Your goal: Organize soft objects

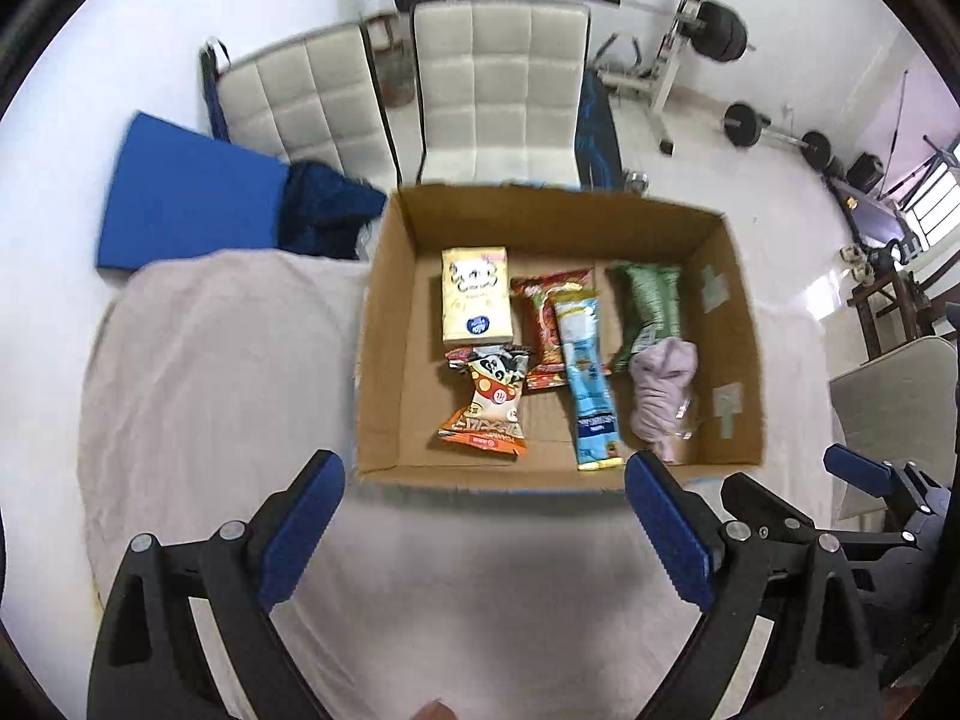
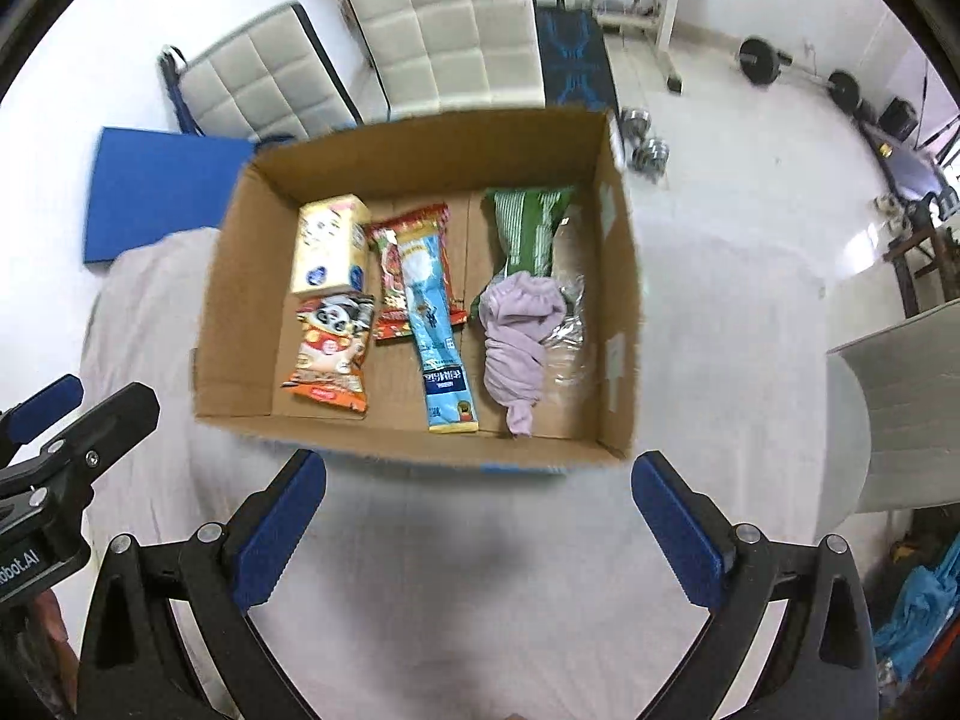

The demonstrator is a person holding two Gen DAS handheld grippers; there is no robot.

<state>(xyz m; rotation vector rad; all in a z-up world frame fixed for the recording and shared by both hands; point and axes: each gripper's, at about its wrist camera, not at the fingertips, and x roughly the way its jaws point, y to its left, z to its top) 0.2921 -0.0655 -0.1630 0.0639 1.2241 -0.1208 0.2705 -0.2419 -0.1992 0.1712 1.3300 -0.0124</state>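
An open cardboard box stands on the cloth-covered table. Inside lie a yellow carton, an orange panda snack bag, a red snack bag, a long blue packet, a green packet and a bunched lilac cloth. My left gripper is open and empty in front of the box. My right gripper is open and empty just before the box's near wall.
A pale cloth covers the table. A blue pad and dark blue fabric lie at the far left. Two white padded chairs stand behind. Weights and a bench fill the back right.
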